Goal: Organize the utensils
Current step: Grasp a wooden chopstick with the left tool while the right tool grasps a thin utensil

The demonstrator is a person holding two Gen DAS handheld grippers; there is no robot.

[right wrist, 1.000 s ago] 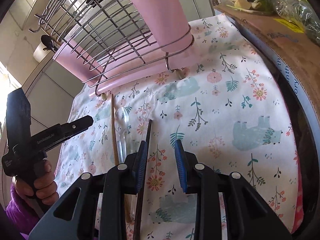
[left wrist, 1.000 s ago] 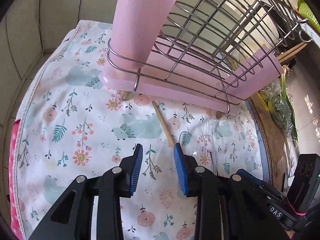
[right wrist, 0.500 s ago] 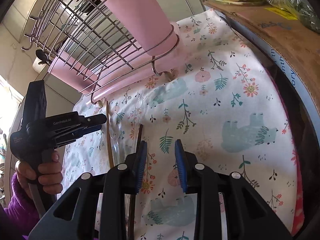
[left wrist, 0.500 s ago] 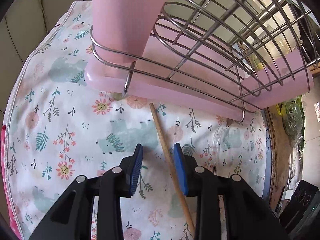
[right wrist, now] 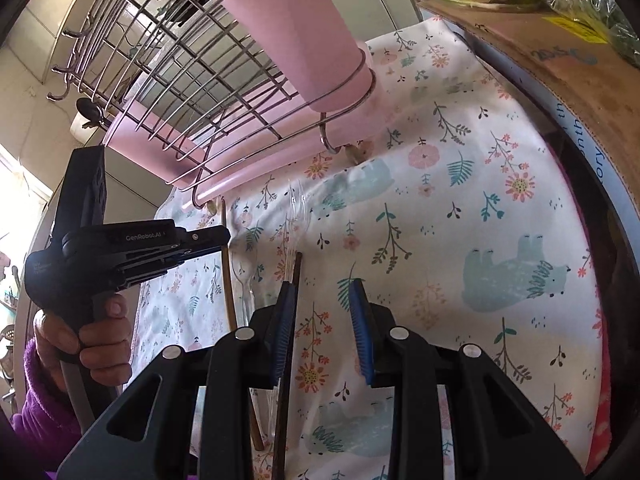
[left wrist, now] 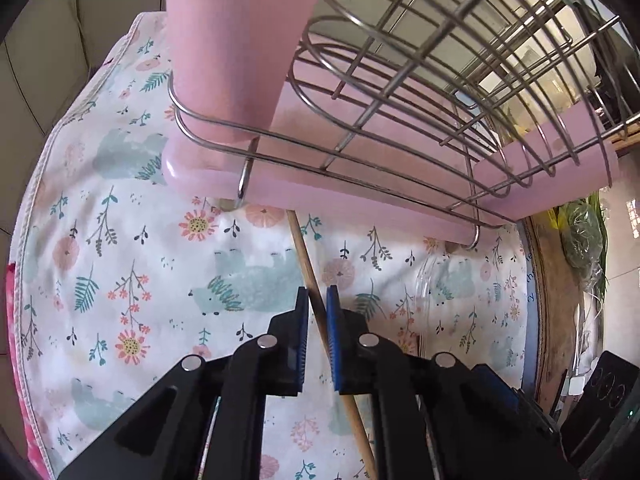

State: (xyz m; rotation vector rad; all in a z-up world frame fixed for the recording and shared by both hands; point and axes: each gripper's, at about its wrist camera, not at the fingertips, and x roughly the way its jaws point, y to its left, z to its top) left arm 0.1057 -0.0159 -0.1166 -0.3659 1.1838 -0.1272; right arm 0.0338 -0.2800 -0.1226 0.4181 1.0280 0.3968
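A light wooden chopstick (left wrist: pixel 306 256) lies on the floral cloth (left wrist: pixel 120 240), its far end under the pink dish rack (left wrist: pixel 360 184). My left gripper (left wrist: pixel 317 300) has closed on this chopstick, pads on both sides. In the right wrist view the left gripper (right wrist: pixel 216 236) sits over the same stick (right wrist: pixel 228 280). My right gripper (right wrist: pixel 322 296) is open and empty above the cloth. A dark chopstick (right wrist: pixel 297 268) lies just left of its left finger, with clear plastic forks (right wrist: pixel 294 216) beside it. A pink utensil cup (right wrist: pixel 296 36) hangs on the rack.
The wire rack (left wrist: pixel 460 60) overhangs the far half of the cloth. A cardboard box (right wrist: pixel 560 52) with bagged greens borders the right side. A pink cloth edge (left wrist: pixel 12 320) shows at the left. A dark ladle (right wrist: pixel 90 110) hangs behind the rack.
My left gripper moved forward and right over the wooden chopstick and closed its jaws on it. My right gripper drifted slightly and stayed open.
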